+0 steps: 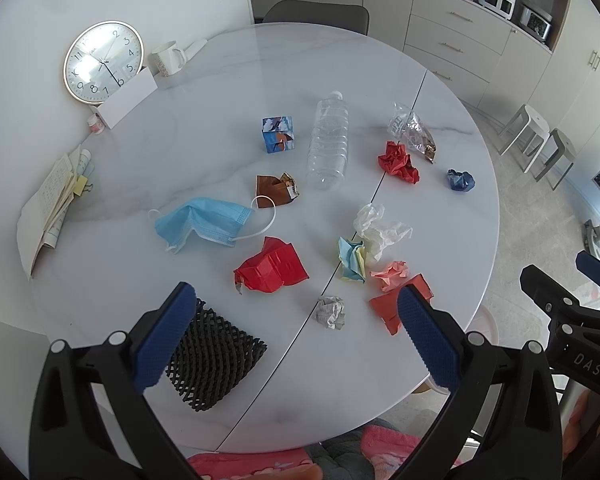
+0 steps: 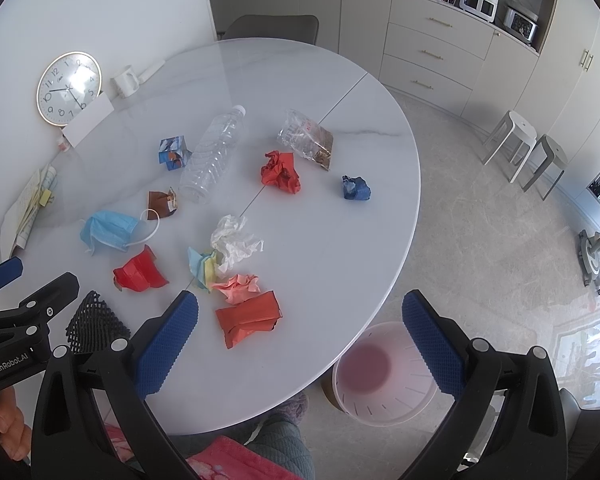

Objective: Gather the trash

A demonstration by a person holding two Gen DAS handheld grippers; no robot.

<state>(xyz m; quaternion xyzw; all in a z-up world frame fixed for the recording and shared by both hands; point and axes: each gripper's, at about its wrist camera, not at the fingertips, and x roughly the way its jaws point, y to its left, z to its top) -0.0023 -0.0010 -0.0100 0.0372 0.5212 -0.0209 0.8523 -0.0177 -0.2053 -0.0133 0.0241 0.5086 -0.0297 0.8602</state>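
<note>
In the left wrist view, the left gripper [image 1: 296, 328] is nearest, its blue-padded jaws spread wide and empty above the near side of the round white table [image 1: 228, 80]. A black foam net [image 1: 216, 364] lies under the left pad, a small grey paper wad [image 1: 331, 312] sits between the jaws, and an orange-red wrapper [image 1: 384, 308] is partly behind the right pad. Bare tabletop lies beyond the litter toward the far rim. A blue face mask [image 1: 204, 224], red folded paper [image 1: 272, 266] and a clear plastic bottle [image 1: 328, 144] lie mid-table.

In the right wrist view, the right gripper [image 2: 300, 340] is likewise spread and empty, straddling the table's near right edge. A pink bin [image 2: 384, 376] stands on the floor just beyond that edge, with open floor to its right. The orange-red wrapper [image 2: 248, 318] lies closest, with crumpled pink paper [image 2: 238, 286] touching it.
</note>
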